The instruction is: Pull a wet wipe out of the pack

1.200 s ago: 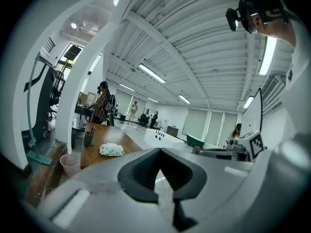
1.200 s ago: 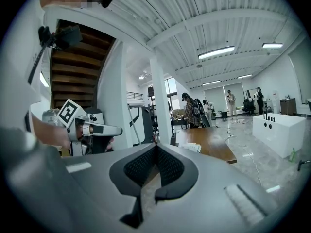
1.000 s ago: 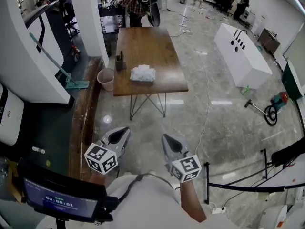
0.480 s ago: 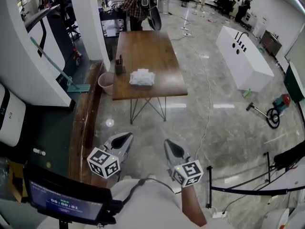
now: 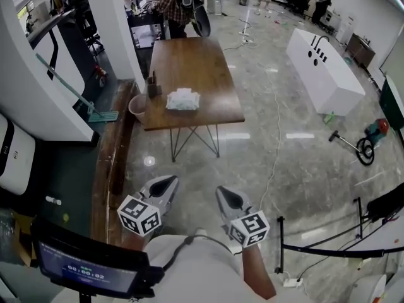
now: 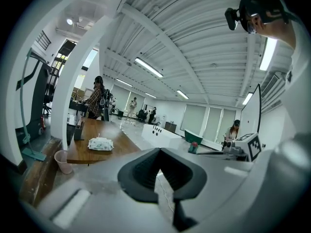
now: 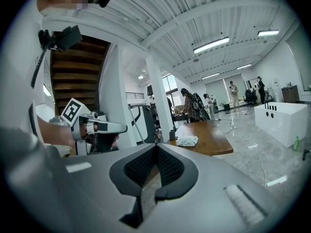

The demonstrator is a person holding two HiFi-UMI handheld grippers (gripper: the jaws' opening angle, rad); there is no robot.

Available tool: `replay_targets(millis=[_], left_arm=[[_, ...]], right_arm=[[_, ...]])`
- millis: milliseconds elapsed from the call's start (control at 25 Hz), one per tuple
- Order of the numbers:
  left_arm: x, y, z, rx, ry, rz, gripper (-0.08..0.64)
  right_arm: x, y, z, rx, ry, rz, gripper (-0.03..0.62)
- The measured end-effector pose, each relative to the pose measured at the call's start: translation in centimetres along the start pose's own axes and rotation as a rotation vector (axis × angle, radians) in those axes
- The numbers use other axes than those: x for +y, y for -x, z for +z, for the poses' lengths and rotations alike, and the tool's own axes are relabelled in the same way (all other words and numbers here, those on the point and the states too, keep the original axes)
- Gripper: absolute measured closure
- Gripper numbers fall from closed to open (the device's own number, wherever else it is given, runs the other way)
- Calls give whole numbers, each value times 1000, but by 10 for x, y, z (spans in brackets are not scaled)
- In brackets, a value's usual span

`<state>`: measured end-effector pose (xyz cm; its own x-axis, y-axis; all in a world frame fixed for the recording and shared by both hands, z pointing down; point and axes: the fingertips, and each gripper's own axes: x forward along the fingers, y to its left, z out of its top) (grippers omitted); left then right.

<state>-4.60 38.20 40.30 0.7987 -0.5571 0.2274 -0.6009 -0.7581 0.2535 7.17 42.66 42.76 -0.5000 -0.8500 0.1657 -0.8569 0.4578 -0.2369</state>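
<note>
On wooden table (image 5: 203,55) far ahead: wet wipe pack (image 5: 183,99) lying flat toward near end, dark holder (image 5: 152,86) near its left. I see left gripper (image 5: 161,185) and right gripper (image 5: 227,197) low in front of me, over grey floor, well apart from table. Both clenched, jaws together, nothing between them. Pack untouched. Pink bin (image 5: 139,106) on floor at table's left corner. Person (image 5: 177,2) standing at far end.
</note>
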Motion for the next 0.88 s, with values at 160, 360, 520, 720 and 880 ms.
replay_targets(millis=[160,360,520,720,880], left_arm=[[-2,-1,1,11,2,14,558],[-3,-5,11,6,1,32,557],[-5,-6,2,8,-2,56,558],[3,-8,-7,10,11,79,558],[19,-14,-9,10,28,75,558]], right_arm=[[-1,-1,2,7,-2,25,584],[-7,-2,7,13,-13,42,584],[-13,0,-3,13,-20,69,584],[-14,-10,-7,25,-5,90,584],[-14,-27,-4,32,-4,90,584]])
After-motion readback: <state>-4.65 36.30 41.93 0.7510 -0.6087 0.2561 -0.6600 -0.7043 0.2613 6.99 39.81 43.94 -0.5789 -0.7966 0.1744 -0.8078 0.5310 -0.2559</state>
